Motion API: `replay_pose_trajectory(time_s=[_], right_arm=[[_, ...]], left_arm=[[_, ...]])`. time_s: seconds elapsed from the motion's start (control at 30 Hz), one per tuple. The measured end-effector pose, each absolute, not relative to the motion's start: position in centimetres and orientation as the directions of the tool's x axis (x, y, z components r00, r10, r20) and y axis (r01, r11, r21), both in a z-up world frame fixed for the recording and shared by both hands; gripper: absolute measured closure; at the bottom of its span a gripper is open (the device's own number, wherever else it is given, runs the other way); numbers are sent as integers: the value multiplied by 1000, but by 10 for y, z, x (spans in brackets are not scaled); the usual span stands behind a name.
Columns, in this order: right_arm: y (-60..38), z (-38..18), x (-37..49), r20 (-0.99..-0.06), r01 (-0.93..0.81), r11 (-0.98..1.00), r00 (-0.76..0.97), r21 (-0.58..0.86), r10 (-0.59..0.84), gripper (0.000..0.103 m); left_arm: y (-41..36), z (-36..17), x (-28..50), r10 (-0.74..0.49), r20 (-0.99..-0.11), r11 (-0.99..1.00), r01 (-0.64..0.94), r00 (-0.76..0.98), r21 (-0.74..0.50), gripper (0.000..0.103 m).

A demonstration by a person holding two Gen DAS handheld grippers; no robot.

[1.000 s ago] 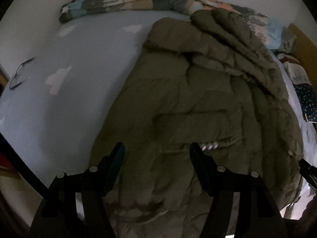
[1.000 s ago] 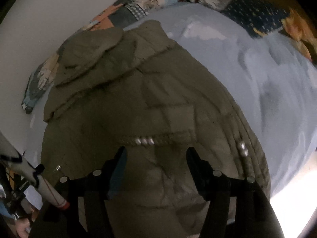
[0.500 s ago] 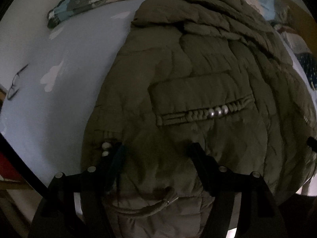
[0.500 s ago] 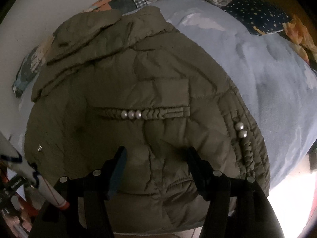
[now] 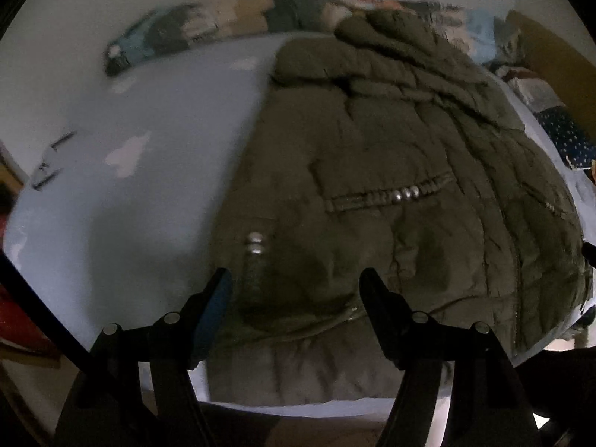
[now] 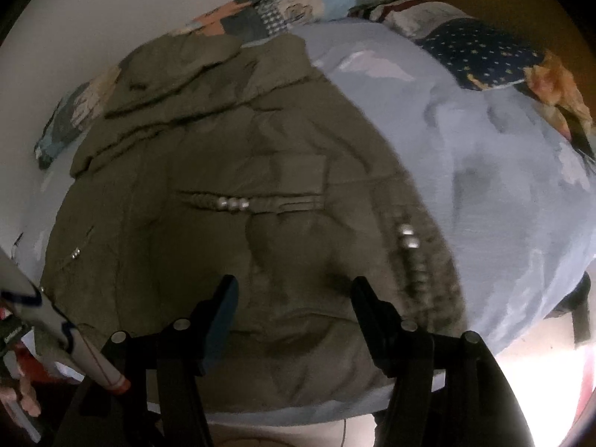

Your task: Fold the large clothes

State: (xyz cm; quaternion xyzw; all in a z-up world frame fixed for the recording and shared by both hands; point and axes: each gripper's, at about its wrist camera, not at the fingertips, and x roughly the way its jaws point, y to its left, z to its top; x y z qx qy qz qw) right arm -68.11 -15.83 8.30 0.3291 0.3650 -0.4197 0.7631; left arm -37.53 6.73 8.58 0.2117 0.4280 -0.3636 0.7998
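An olive padded jacket [image 5: 391,149] lies spread on the light blue bed sheet [image 5: 167,149], its collar toward the far wall and its hem hanging over the near edge. Silver snap studs [image 5: 404,194] mark a pocket flap. My left gripper [image 5: 295,281] hovers open over the hem's left part, nothing between its fingers. In the right wrist view the jacket [image 6: 223,149] fills the left and middle. My right gripper [image 6: 294,286] stands open above the hem, just left of the studded side edge [image 6: 406,238].
A patchwork quilt [image 5: 223,26] runs along the far wall. A dark blue dotted pillow [image 6: 484,52] sits at the back right by a wooden headboard [image 5: 551,59]. A thin dark cord [image 5: 52,160] lies on the sheet's left. A person's hand [image 6: 22,391] shows at lower left.
Both grippers have drawn back toward the bed's near edge, so more of the jacket and its hanging hem now shows. The jacket itself lies still.
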Motion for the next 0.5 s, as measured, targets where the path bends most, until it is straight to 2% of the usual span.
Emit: replay_pose_trajectory(time_s=[0.1, 0.3, 0.5], right_arm=[[-160, 83, -701, -823, 893, 392, 388, 224, -415, 36], [-172, 74, -735, -826, 915, 295, 382, 275, -414, 35], [-176, 66, -743, -835, 916, 291, 379, 277, -399, 34]], left_arm=[[78, 89, -372, -409, -826, 657, 753, 388, 28, 33], [86, 69, -351, -337, -876, 706, 709, 346, 9, 33], [94, 49, -339, -307, -911, 717, 696, 274, -32, 33]])
